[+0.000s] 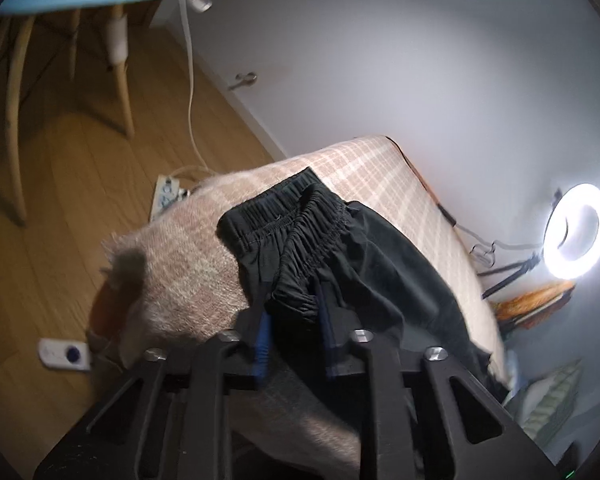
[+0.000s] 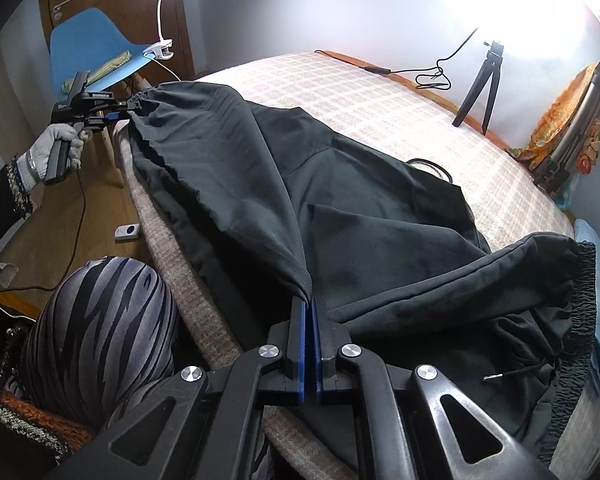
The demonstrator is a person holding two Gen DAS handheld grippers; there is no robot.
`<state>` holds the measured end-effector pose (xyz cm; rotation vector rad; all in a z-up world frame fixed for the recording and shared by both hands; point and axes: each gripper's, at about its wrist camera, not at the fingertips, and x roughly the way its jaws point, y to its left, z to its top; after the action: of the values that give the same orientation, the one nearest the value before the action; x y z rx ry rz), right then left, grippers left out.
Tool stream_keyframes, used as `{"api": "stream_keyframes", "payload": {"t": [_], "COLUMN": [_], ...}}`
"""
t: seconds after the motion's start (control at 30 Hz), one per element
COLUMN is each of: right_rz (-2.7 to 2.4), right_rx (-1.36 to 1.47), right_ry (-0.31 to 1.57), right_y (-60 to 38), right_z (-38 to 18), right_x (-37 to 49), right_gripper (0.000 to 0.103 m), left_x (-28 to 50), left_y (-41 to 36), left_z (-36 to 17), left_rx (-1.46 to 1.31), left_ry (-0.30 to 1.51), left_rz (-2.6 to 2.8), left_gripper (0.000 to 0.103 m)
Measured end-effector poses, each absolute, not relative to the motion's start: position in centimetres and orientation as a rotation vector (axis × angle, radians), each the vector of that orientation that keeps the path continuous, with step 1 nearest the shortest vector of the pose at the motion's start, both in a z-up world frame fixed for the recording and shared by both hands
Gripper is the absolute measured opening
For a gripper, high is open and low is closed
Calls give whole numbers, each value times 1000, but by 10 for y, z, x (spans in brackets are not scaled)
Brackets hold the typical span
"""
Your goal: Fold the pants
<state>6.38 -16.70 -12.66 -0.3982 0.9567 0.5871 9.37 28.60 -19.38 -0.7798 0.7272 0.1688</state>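
Black pants [image 2: 340, 208] lie across the bed [image 2: 360, 96] with its pink checked cover. My right gripper [image 2: 309, 304] is shut on a fold of the pants' cloth near the bed's front edge. My left gripper [image 1: 292, 300] is shut on a gathered elastic cuff [image 1: 300, 240] of the pants and holds it just above the bed's corner. In the right wrist view the left gripper [image 2: 122, 114] holds that cuff at the far left, off the bed's edge. The elastic waistband [image 2: 580, 320] with a drawstring lies at the right.
A blue chair [image 2: 88, 44] with a clip lamp [image 2: 160, 50] stands beyond the bed's left corner. A tripod [image 2: 480, 88] and cable stand on the far side of the bed. A ring light [image 1: 576, 236] glows by the wall. My knee in striped cloth [image 2: 104, 332] is at the front left.
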Motion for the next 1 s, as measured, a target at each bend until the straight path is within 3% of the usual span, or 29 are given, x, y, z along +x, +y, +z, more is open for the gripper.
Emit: {"api": "stream_keyframes", "payload": {"t": [0.27, 0.53, 1.0], "right_rz": [599, 583, 608], "right_rx": [-393, -366, -398], "right_ry": [958, 963, 970], "right_y": [-161, -167, -154], "right_z": [-133, -136, -136], "right_x": [65, 65, 61], "right_gripper": [1, 1, 1], "left_x": [121, 150, 139], "left_y": [268, 265, 320], "left_z": [-154, -103, -205], "left_rx": [-546, -540, -672], "left_ry": [702, 568, 833], "left_rz": [116, -93, 35], "left_gripper": [12, 11, 11]}}
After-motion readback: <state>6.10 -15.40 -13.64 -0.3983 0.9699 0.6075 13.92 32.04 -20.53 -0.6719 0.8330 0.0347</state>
